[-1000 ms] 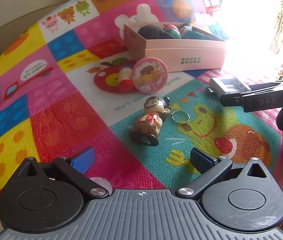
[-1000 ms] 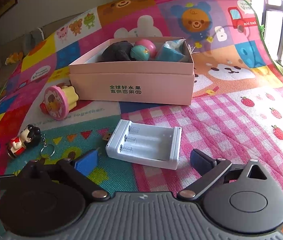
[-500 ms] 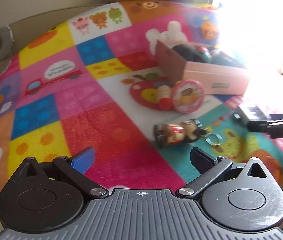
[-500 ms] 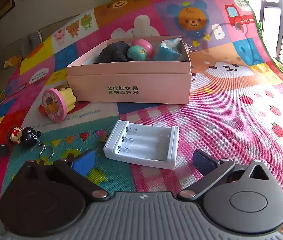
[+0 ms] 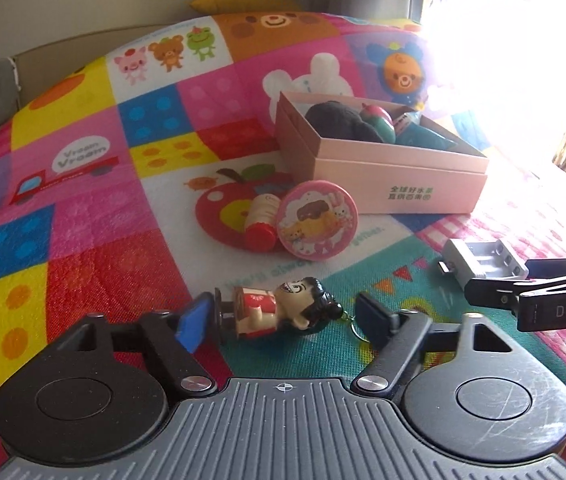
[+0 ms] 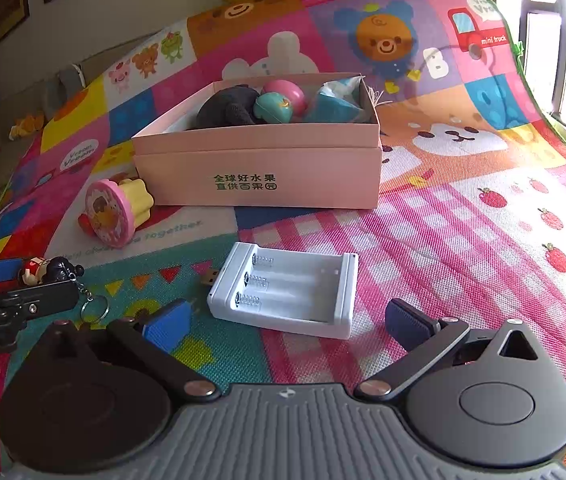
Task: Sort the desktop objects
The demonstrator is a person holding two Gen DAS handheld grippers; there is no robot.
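A small doll keychain (image 5: pixel 279 312) lies on its side on the colourful mat, right between the fingers of my left gripper (image 5: pixel 283 316), which is open around it. It also shows at the left of the right wrist view (image 6: pixel 49 270). A white battery holder (image 6: pixel 287 290) lies just ahead of my right gripper (image 6: pixel 287 320), which is open and empty. The pink box (image 6: pixel 259 168) holds a dark plush, a teal and pink ball and a blue packet. A pink round toy (image 5: pixel 317 220) lies on its side before the box.
The play mat (image 6: pixel 463 220) covers the whole surface and curves up at the back. A bright window is at the right. My right gripper's side (image 5: pixel 535 300) reaches in at the right of the left wrist view.
My left gripper has moved forward and down until the doll keychain lies between its open fingers. My right gripper has edged closer to the battery holder.
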